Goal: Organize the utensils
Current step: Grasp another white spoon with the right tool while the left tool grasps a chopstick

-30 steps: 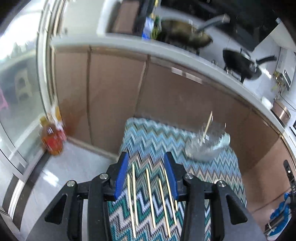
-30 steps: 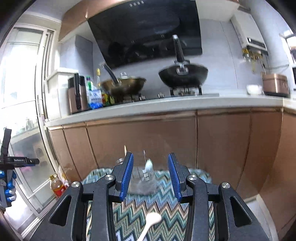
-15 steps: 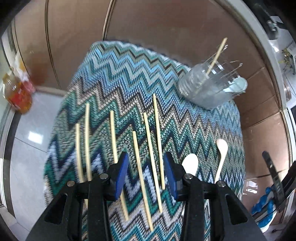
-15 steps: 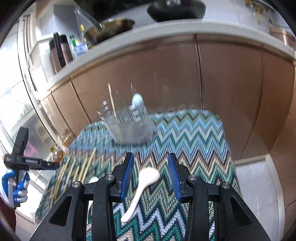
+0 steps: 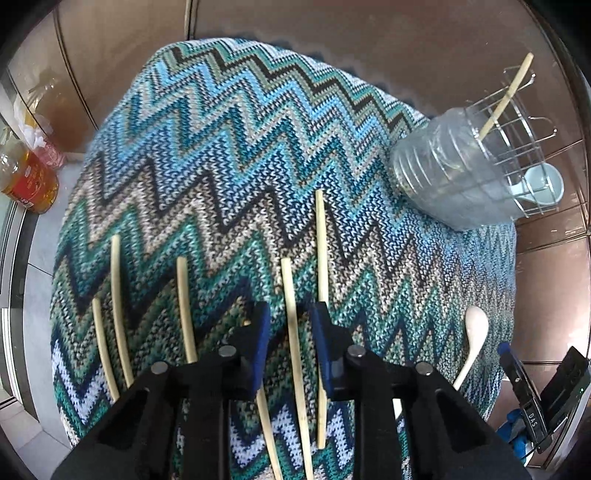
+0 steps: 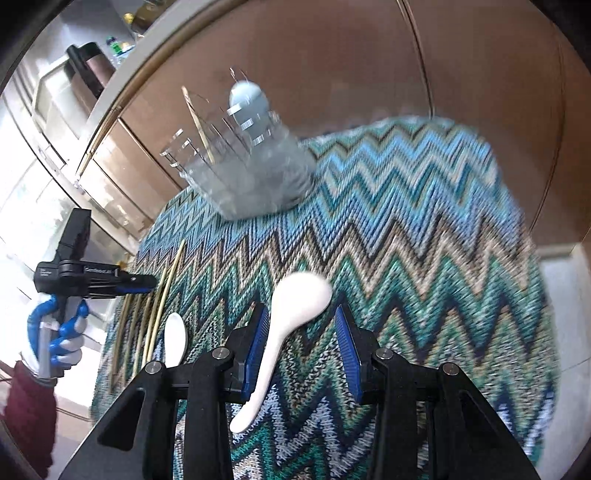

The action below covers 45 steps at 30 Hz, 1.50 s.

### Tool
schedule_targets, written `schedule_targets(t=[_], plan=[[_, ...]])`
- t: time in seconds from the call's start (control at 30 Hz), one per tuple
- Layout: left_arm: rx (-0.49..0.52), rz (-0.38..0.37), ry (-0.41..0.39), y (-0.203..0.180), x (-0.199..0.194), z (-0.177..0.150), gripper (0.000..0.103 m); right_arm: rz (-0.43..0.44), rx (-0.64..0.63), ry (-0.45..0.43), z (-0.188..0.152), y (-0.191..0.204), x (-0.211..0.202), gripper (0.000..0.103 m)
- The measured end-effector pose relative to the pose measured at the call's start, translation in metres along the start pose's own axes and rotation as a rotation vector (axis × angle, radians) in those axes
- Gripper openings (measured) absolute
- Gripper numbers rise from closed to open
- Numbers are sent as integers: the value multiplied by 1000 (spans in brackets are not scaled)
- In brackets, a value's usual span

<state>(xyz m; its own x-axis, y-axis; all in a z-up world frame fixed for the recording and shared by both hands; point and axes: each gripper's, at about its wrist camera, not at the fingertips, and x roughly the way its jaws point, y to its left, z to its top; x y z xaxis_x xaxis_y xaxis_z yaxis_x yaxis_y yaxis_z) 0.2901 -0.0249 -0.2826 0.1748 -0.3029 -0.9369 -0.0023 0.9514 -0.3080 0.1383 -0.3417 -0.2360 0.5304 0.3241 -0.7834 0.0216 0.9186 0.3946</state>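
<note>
Several pale chopsticks lie on a zigzag-patterned cloth (image 5: 229, 155). My left gripper (image 5: 289, 325) is open, low over the cloth, with one chopstick (image 5: 293, 332) between its fingers. A clear holder (image 5: 461, 177) with a wire rack stands at the far right and holds one chopstick (image 5: 506, 99) and a light blue spoon (image 5: 543, 184). My right gripper (image 6: 301, 332) is open, and a white spoon (image 6: 291, 314) lies on the cloth between its fingers. A second white spoon (image 6: 175, 338) lies to its left. The holder (image 6: 251, 177) also shows in the right wrist view.
Brown cabinet doors (image 5: 332, 33) rise behind the cloth-covered table. A bottle of amber liquid (image 5: 26, 177) stands on the floor at the left. A counter with a dark canister (image 6: 86, 70) runs above the cabinets.
Both grippers have tilted down and dropped closer to the cloth. The left one now straddles a chopstick; the right one now straddles the white spoon.
</note>
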Motion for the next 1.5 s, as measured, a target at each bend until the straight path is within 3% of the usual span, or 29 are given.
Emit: schedule_targets(t=[0.1, 0.27, 0.6, 0.87, 0.97, 1.13, 1.37, 1.5], plan=[[-1, 13, 12, -1, 6, 5, 19, 61, 55, 40, 1, -9, 13, 38], [2, 30, 22, -2, 15, 8, 16, 1, 7, 49, 0, -5, 20, 38], [4, 40, 16, -4, 21, 11, 12, -253, -301, 31, 0, 53, 33, 42], [-1, 0, 22, 7, 21, 13, 10, -491, -561, 121, -7, 93, 78, 42], [-12, -13, 28, 13, 20, 14, 9, -542, -602, 145, -9, 94, 86, 44], [-13, -7, 28, 21, 21, 17, 8, -535, -570, 164, -4, 82, 85, 41], [-19, 13, 20, 14, 19, 14, 8, -361, -367, 136, 7, 44, 52, 37], [-24, 19, 19, 9, 20, 13, 8, -315, -270, 118, 10, 19, 34, 37]])
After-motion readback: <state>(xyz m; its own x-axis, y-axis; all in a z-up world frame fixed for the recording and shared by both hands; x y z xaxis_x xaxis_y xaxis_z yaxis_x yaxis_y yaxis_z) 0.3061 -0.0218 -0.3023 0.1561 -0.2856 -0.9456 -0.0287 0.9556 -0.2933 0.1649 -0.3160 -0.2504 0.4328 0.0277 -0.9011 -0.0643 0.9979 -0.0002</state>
